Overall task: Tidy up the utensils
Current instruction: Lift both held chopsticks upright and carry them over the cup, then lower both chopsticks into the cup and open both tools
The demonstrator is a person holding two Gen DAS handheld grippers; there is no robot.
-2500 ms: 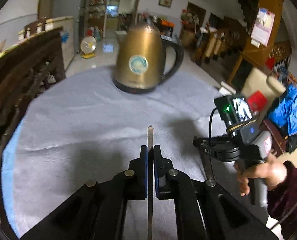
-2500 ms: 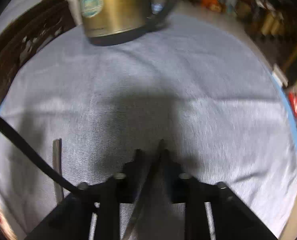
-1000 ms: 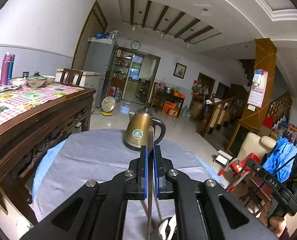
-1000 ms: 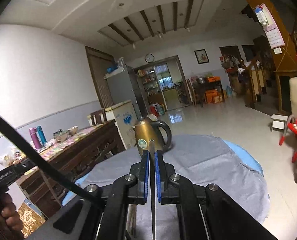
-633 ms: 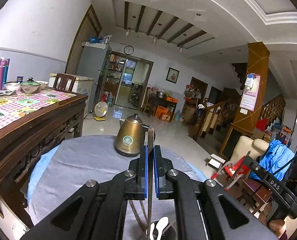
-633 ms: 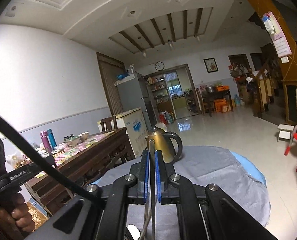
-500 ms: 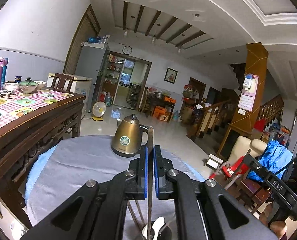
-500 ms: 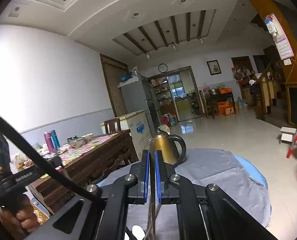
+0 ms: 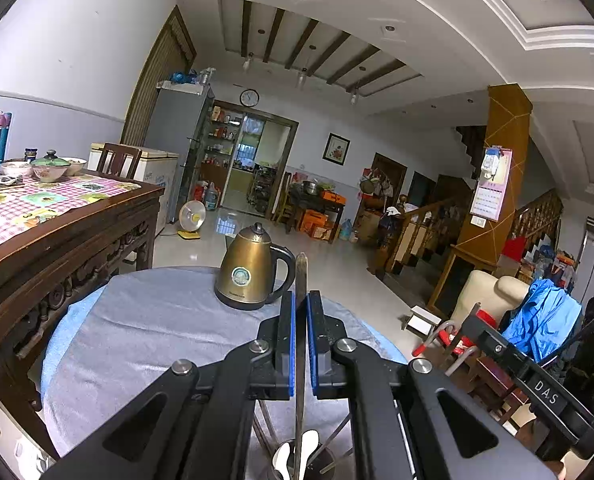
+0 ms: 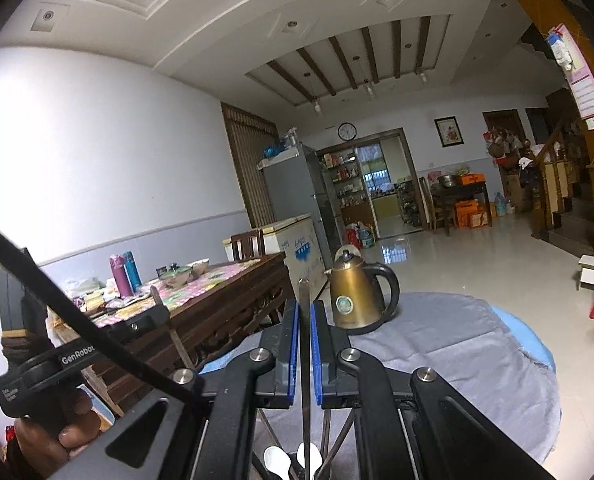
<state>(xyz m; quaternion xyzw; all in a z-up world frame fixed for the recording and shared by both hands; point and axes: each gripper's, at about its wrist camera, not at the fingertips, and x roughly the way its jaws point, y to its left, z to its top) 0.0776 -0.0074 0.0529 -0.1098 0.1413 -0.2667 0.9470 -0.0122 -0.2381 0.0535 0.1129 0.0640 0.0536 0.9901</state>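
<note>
Now we hold both grippers level; our left gripper [image 9: 300,344] and right gripper [image 10: 304,354] each pinch a thin, flat metal stick.

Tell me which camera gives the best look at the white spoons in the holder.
The right wrist view: two white spoons show bowl-up below the right hand-held gripper, either side of its clamped utensil. The left wrist view shows them too, but crowded behind its own utensil.

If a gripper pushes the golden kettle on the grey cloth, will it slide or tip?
The kettle has a wide base and narrows upward, so it probably resists tipping. The grey cloth may wrinkle and drag rather than let it slide. Its weight depends on water inside, which is not visible.
</note>
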